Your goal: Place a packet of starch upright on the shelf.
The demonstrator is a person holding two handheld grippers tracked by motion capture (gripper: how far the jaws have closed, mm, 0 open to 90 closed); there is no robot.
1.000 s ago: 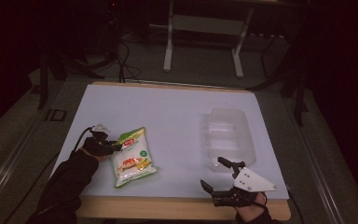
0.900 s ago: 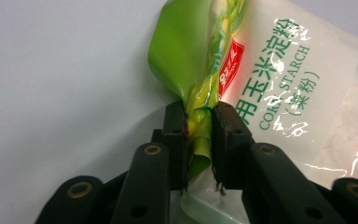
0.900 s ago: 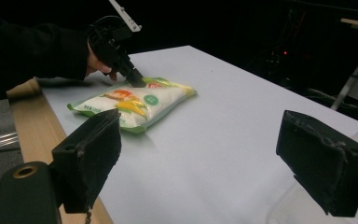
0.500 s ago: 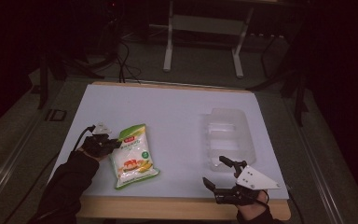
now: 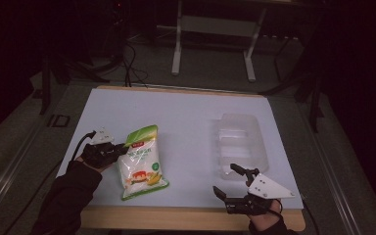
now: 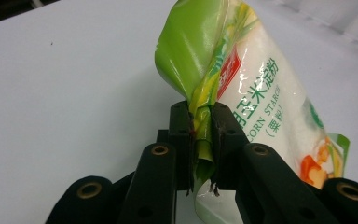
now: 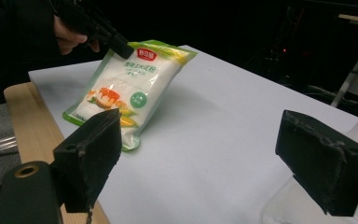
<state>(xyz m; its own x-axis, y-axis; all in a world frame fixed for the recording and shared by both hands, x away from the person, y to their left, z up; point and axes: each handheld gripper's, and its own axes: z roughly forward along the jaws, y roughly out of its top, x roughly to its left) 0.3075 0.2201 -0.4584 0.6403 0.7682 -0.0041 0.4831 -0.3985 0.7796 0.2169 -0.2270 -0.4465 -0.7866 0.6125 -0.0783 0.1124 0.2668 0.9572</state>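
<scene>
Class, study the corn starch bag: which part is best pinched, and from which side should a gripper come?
Pinch the flat green top corner of the bag, coming from its left edge, as the left gripper does. That sealed strip is thin; the powder-filled body is bulky and would probably slip.

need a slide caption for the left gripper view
Left tongs clamped on the green top edge of a corn starch bag, lifting it off the white table.
</scene>
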